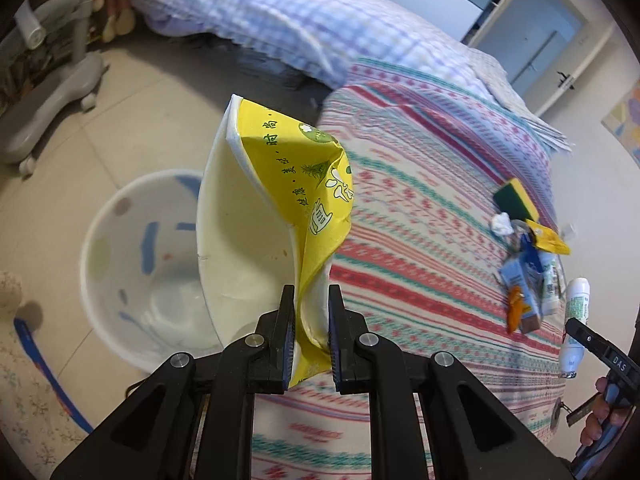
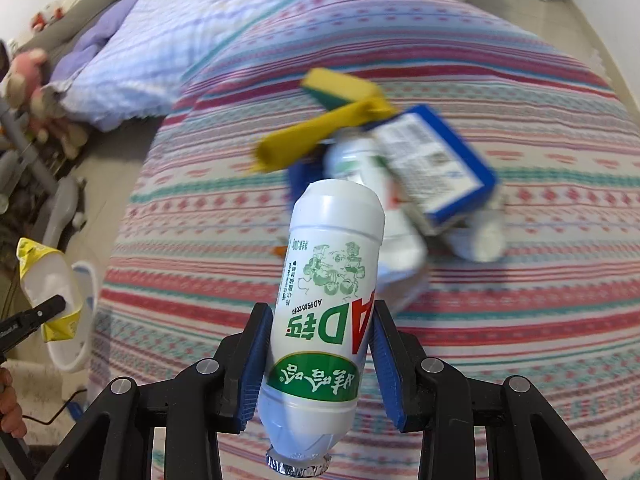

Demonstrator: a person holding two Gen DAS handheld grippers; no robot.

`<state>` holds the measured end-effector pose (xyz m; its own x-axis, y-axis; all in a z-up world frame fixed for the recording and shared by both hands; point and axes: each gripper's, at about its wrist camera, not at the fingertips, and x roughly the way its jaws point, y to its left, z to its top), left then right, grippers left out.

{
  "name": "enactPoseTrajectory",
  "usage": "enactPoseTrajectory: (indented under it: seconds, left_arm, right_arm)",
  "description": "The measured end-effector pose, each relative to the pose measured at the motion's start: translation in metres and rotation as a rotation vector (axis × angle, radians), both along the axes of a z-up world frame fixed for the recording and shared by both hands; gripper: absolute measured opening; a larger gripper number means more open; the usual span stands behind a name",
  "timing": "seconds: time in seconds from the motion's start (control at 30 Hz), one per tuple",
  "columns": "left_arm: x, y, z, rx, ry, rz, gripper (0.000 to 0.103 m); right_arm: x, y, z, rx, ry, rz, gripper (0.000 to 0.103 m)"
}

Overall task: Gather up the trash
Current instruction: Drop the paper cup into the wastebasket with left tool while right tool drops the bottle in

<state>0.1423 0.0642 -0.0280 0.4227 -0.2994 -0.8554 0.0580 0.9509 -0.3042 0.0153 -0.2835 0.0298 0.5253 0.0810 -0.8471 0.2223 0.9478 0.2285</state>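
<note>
My left gripper [image 1: 311,334] is shut on a crushed yellow-and-white paper cup [image 1: 276,216] and holds it over the edge of a white bin [image 1: 132,280] on the floor beside the bed. My right gripper [image 2: 318,346] is shut on a white AD milk bottle [image 2: 326,304], foil mouth toward the camera, above the striped bedspread [image 2: 500,320]. The bottle [image 1: 574,320] also shows at the right of the left wrist view. The cup [image 2: 52,288] and the bin [image 2: 82,320] show at the left of the right wrist view.
A trash pile lies on the bed: a yellow-green sponge [image 2: 340,88], a yellow wrapper [image 2: 316,136], a blue-edged carton [image 2: 436,164], another white bottle [image 2: 376,184]. In the left wrist view the pile [image 1: 528,264] is far right. A checked quilt [image 1: 288,20] and a grey wheeled stand [image 1: 52,92] lie beyond.
</note>
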Motion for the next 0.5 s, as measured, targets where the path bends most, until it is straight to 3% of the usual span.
enactPoseTrajectory:
  seconds: [0.5]
  left_arm:
    - [0.012,0.074,-0.052,0.068,0.102,0.090,0.016]
  right_arm:
    - [0.055,0.107,-0.030,-0.042,0.065,0.185,0.043]
